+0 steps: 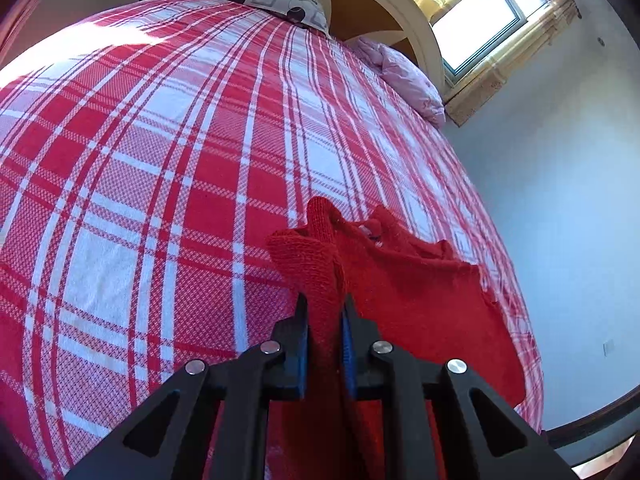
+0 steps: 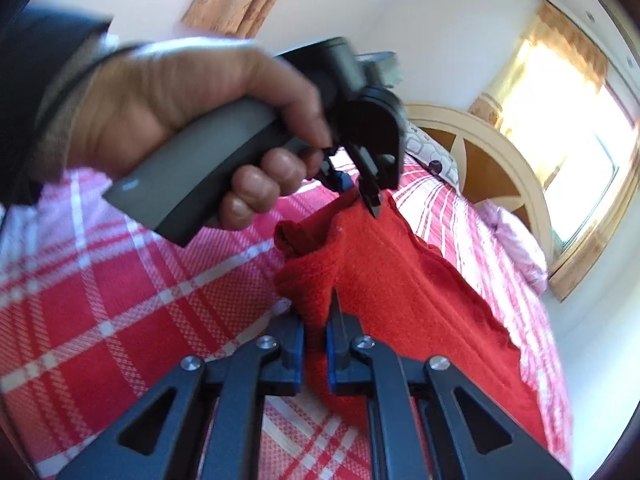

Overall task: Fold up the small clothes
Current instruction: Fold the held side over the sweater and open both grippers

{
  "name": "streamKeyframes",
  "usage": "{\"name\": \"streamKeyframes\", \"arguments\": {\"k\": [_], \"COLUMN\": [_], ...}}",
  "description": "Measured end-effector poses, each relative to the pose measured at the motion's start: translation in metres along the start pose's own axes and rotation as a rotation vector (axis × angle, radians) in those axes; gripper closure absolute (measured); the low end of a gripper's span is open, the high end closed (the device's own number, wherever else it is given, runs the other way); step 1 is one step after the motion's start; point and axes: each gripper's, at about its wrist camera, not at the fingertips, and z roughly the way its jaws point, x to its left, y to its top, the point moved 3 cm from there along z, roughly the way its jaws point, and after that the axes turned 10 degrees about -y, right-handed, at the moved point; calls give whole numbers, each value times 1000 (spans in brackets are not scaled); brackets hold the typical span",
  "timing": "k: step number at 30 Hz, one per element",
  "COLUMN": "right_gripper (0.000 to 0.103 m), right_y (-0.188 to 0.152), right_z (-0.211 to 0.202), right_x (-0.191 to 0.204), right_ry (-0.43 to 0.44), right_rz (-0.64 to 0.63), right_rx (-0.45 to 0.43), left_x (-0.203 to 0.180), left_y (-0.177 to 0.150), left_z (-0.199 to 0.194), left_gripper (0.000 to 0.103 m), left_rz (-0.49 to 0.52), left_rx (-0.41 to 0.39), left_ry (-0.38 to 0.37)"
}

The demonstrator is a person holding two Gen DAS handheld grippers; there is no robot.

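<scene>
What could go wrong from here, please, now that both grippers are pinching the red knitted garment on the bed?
The left gripper and right gripper each pinch a bunched fold of the red knitted garment; layers could slip out. It lies near the bed's edge and might slide off.

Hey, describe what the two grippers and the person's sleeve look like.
Both grippers, left and right, have black angular linkage arms with silver rivets and blue pads. The left gripper has a grey pistol-style handle. The sleeve is dark.
</scene>
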Motion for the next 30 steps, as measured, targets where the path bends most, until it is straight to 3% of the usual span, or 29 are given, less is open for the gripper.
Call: {"name": "streamKeyframes", "arguments": {"k": [12,30], "right_gripper": [94,94], "right_y": [-15,-101], "right_z": [-30,-37], "right_x": [-112,-221], "right_ry": [124,132], "right_rz": [390,833], "right_rx": [0,76], "left_x": [-85,-190], "left_y": [25,18], "left_z": [6,101], "left_gripper": [90,90], "left_rz": [44,159], "left_rx": [-26,94], "left_ry": [-111,-157]}}
